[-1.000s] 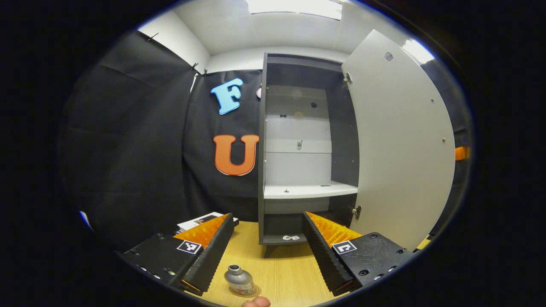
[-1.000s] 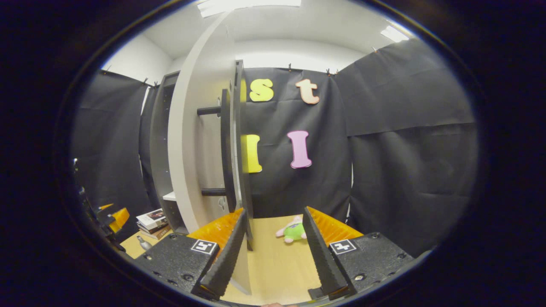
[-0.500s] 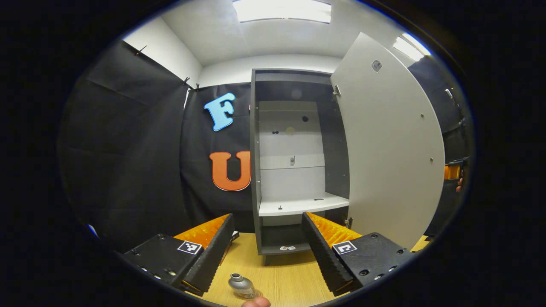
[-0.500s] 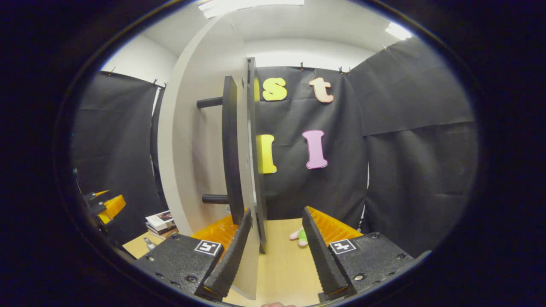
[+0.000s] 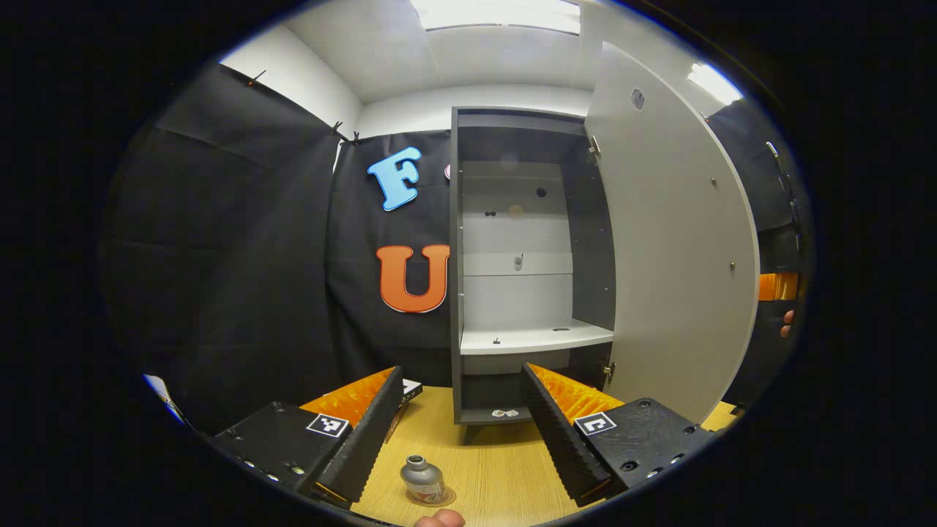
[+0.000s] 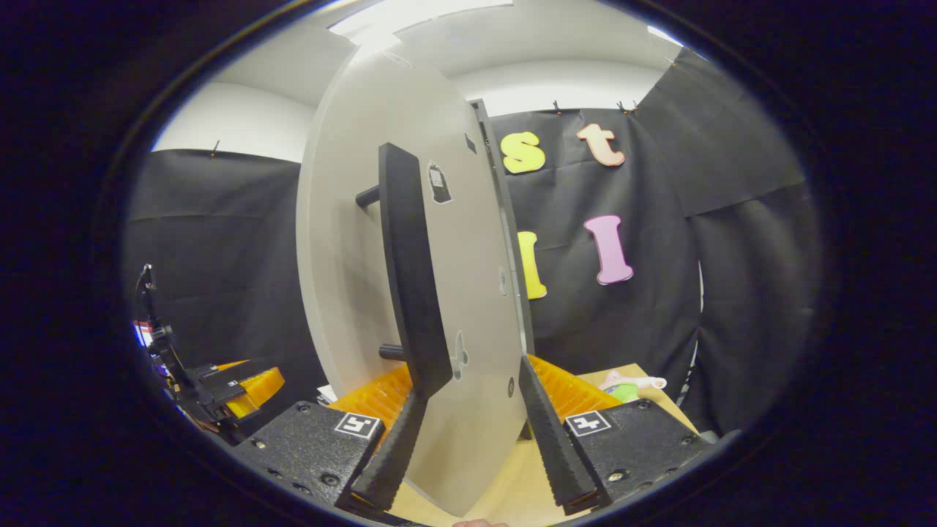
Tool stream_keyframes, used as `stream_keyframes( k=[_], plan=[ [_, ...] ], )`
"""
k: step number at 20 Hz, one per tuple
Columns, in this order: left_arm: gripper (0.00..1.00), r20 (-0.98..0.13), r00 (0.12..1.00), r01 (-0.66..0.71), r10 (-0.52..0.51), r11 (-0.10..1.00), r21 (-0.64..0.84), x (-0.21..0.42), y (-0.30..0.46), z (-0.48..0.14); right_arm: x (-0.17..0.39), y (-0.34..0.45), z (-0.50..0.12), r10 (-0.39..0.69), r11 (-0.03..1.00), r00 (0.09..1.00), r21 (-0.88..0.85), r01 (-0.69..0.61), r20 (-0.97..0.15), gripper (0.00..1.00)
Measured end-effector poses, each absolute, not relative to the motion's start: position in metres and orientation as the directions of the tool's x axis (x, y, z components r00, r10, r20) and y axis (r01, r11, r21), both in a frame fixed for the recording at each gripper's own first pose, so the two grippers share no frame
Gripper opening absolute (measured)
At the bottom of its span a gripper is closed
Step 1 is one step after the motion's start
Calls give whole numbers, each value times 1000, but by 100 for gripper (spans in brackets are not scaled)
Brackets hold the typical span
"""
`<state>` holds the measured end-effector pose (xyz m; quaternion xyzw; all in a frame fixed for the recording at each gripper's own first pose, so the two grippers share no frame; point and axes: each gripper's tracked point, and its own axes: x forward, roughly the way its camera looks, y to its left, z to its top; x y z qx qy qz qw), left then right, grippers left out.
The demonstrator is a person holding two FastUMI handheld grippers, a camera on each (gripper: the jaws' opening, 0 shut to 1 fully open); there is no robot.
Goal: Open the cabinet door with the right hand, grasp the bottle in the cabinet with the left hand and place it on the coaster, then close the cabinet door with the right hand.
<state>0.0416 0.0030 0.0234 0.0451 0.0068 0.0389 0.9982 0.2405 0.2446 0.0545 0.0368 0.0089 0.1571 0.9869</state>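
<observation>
A small silver bottle (image 5: 422, 477) stands upright on a round coaster (image 5: 441, 500) on the wooden table, low between my left gripper's fingers. The left gripper (image 5: 461, 372) is open and holds nothing. Beyond it the dark cabinet (image 5: 455, 293) stands with its pale door (image 5: 673, 249) swung partway out on the right. In the right gripper view the door's outer face (image 6: 476, 293) and its long black handle (image 6: 410, 271) stand close ahead. My right gripper (image 6: 471, 380) is open, its fingers either side of the door's lower part, the handle's lower end by the left finger.
A white shelf (image 5: 534, 338) inside the cabinet is bare. Books (image 5: 410, 388) lie left of the cabinet. A green and pink plush toy (image 6: 626, 388) lies on the table behind the door. The right gripper (image 5: 776, 287) and a hand peek past the door's edge.
The door has swung toward the cabinet. My right gripper has come round to face the door's outer side and handle. The left gripper has drawn back slightly from the bottle.
</observation>
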Motion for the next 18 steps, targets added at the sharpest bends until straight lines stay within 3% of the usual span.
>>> stream_keyframes(
  k=[2, 4, 5, 10, 18],
  plan=[
    [96, -13, 995, -93, 95, 991, 93, 39, 11, 23, 238, 261, 58, 326, 945, 945, 34, -326, 1, 75],
    [96, -18, 994, -108, 110, 990, 91, 37, 16, 21, 236, 278, 63, 342, 939, 940, -34, -342, 8, 82],
    [96, -20, 993, -115, 117, 989, 89, 37, 19, 20, 236, 286, 62, 347, 936, 938, -59, -346, 7, 78],
    [96, -26, 988, -149, 151, 986, 82, 30, 38, 19, 241, 339, 53, 419, 903, 908, -102, -418, -7, 78],
    [96, -33, 975, -219, 221, 973, 68, 13, 72, 18, 306, 430, 46, 495, 863, 869, -122, -490, 14, 82]
  ],
)
